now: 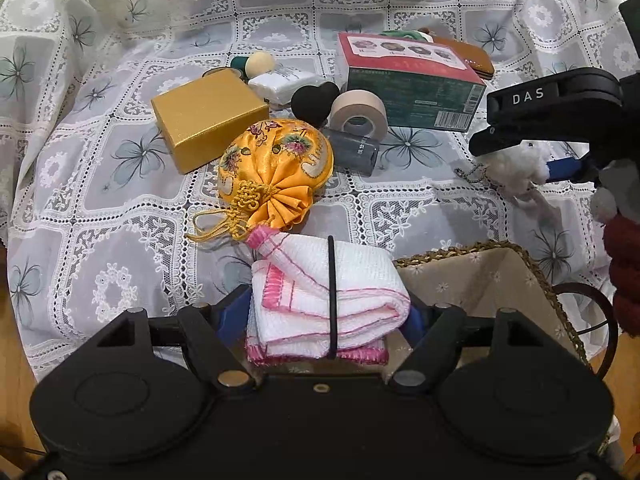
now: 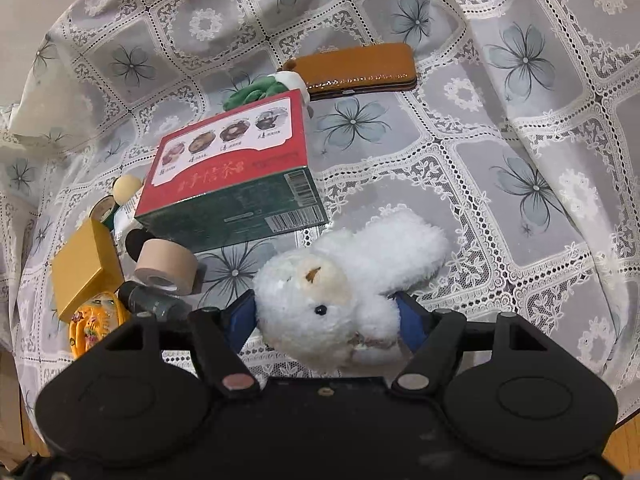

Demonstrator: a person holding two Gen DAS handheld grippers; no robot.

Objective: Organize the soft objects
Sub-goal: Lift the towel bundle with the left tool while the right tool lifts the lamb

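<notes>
A: What covers the table?
B: A lace tablecloth (image 2: 500, 168); beside its red tea box (image 2: 232, 168), the right gripper (image 2: 326, 316) clamps a white plush toy (image 2: 344, 280)
A: Left?
B: The left gripper (image 1: 332, 312) clamps a folded washcloth (image 1: 320, 284)

folded towel (image 1: 328, 300) gripped, basket (image 1: 500, 280) beside

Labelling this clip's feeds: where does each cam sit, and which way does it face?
Left wrist: on the left claw, angled down at the lace tablecloth; own fingers grip a folded white towel beside a lined basket; right claw visible.
Right wrist: on the right claw, angled down at the table; own fingers clamp a white plush toy.
Shared: red-and-green box, tape roll, gold box, plush toy.
</notes>
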